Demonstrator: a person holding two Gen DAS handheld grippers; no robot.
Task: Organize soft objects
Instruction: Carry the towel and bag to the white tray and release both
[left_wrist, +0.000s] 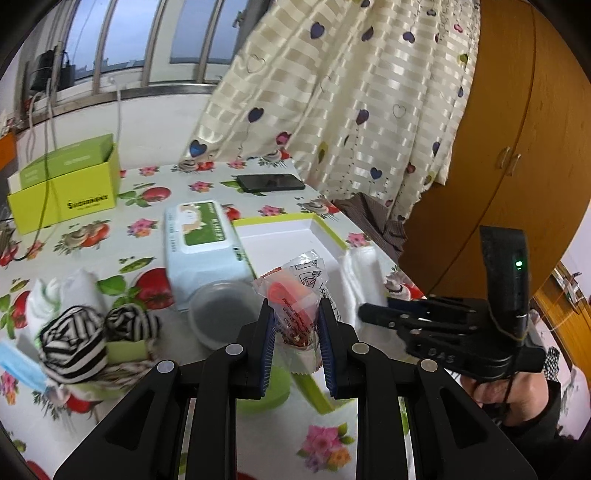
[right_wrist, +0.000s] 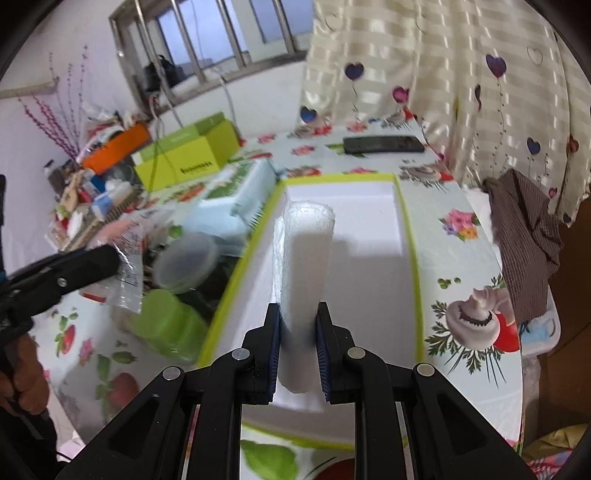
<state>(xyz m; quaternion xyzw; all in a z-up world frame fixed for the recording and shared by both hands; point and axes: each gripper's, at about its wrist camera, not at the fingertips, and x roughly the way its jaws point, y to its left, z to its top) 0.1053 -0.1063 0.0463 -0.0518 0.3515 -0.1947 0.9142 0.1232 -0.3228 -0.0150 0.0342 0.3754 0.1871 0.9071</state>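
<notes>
Crinkly clear plastic packet (left_wrist: 295, 291); fluffy white cloth roll (right_wrist: 306, 266); glossy wipes pack (left_wrist: 205, 243); matt white tray (right_wrist: 369, 206); shiny printed tablecloth (right_wrist: 461, 266); knitted striped socks (left_wrist: 72, 343); glossy wood cabinet (left_wrist: 517, 147) at two o'clock.

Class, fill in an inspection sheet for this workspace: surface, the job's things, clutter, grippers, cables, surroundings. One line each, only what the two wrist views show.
Surface: table under a fruit-and-flower cloth.
Job's things: white tray; white roll; clear packet; striped socks.
Clutter: wipes pack, plastic tub, phone, green box, face mask.
Grippers: left gripper shut on the packet; right gripper shut on the roll, over the tray.
Cables: cords hang by the box.
Surroundings: window, heart-print curtain, wooden cupboard.
</notes>
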